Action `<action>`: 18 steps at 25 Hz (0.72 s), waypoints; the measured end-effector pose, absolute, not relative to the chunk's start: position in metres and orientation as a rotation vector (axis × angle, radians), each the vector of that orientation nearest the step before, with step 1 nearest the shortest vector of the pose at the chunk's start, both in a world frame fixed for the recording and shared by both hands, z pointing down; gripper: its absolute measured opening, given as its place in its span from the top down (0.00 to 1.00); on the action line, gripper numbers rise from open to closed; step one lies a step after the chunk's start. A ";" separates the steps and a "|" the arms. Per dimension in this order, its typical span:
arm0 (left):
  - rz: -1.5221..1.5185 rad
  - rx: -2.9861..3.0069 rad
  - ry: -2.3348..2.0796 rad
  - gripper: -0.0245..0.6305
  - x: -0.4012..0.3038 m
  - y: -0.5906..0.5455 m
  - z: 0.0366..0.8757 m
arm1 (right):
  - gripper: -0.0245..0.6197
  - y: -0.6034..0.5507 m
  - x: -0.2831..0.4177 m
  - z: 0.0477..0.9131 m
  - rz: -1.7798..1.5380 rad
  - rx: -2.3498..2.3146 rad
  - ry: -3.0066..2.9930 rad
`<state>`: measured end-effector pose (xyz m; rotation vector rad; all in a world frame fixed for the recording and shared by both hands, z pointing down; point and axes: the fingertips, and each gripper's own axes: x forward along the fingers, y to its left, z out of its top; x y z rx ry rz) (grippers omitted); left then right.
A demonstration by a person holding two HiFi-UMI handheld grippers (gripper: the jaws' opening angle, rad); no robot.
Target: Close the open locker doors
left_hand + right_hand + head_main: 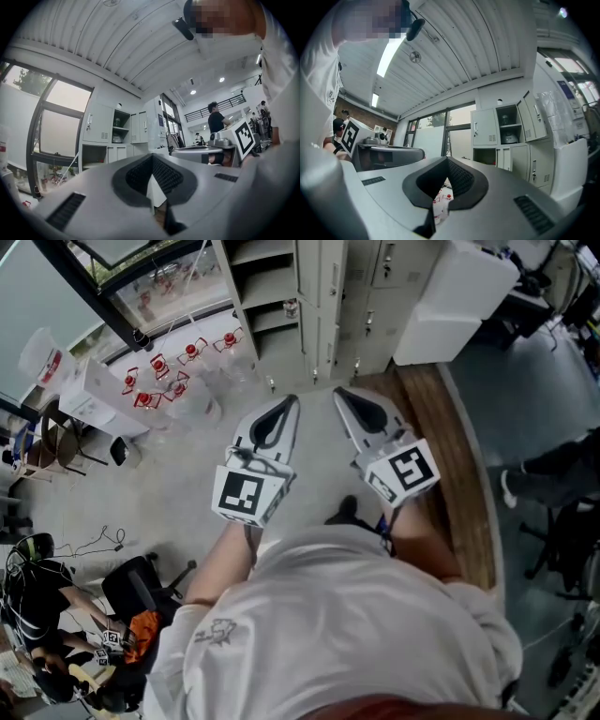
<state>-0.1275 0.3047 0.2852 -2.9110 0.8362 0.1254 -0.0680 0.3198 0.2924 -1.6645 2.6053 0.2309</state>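
The locker bank (328, 306) stands against the wall ahead of the person, at the top of the head view, well apart from both grippers. That steep angle gives only its pale front and a few bare shelves at its left end.

The gripper views look at it more levelly and tell more. In the left gripper view an upper compartment (121, 127) stands open with a rounded vessel on its shelf. A lower compartment (93, 157), below and to the left, is open too, under a shut door with a handle (97, 123). The right gripper view shows both openings from further to the right. Which doors belong to these openings I cannot tell.

The left gripper (284, 404) and the right gripper (342, 395) are held side by side before the person's chest, tips toward the lockers. Each gripper's own view shows its jaws brought together at the tip with nothing between them.

Clear plastic bottles with red caps (178, 371) crowd the floor left of the lockers. A wooden counter (459, 484) runs along the right, with a white box (450, 296) at its far end. Only the head view shows a seated person (37, 601) and a black office chair (141, 587) at lower left. Only the left gripper view shows a standing person in a black shirt (215, 121) far off.
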 end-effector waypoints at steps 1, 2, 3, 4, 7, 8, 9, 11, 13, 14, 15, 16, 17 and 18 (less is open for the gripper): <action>0.124 -2.912 0.837 0.96 -0.122 0.300 0.286 | 0.97 0.316 -0.062 0.293 0.222 -1.664 2.606; 0.122 -2.914 0.837 0.96 -0.115 0.296 0.287 | 0.97 0.312 -0.056 0.294 0.217 -1.663 2.605; 0.121 -2.914 0.838 0.96 -0.109 0.292 0.288 | 0.97 0.307 -0.048 0.296 0.224 -1.665 2.605; 0.118 -2.915 0.837 0.96 -0.102 0.288 0.290 | 0.97 0.303 -0.039 0.297 0.238 -1.669 2.606; 0.109 -2.916 0.837 0.96 -0.078 0.275 0.292 | 0.97 0.290 -0.014 0.300 0.238 -1.669 2.608; 0.107 -2.916 0.841 0.96 -0.069 0.270 0.291 | 0.97 0.285 -0.005 0.299 0.229 -1.665 2.612; 0.098 -2.914 0.847 0.96 -0.061 0.263 0.291 | 0.97 0.278 0.003 0.298 0.218 -1.658 2.615; 0.051 -2.905 0.863 0.96 -0.045 0.248 0.293 | 0.97 0.265 0.021 0.295 0.237 -1.649 2.624; 0.020 -2.899 0.872 0.96 -0.029 0.237 0.296 | 0.97 0.256 0.038 0.294 0.235 -1.634 2.636; 0.011 -2.901 0.875 0.96 -0.022 0.233 0.297 | 0.97 0.252 0.044 0.294 0.216 -1.621 2.644; 0.004 -2.905 0.877 0.96 -0.014 0.229 0.299 | 0.97 0.248 0.051 0.295 0.206 -1.607 2.655; 0.003 -2.905 0.881 0.96 -0.007 0.225 0.299 | 0.97 0.244 0.057 0.296 0.201 -1.594 2.666; 0.004 -2.905 0.888 0.96 0.000 0.221 0.299 | 0.97 0.240 0.064 0.298 0.190 -1.582 2.676; 0.011 -2.906 0.900 0.96 0.006 0.217 0.299 | 0.97 0.235 0.069 0.301 0.176 -1.573 2.684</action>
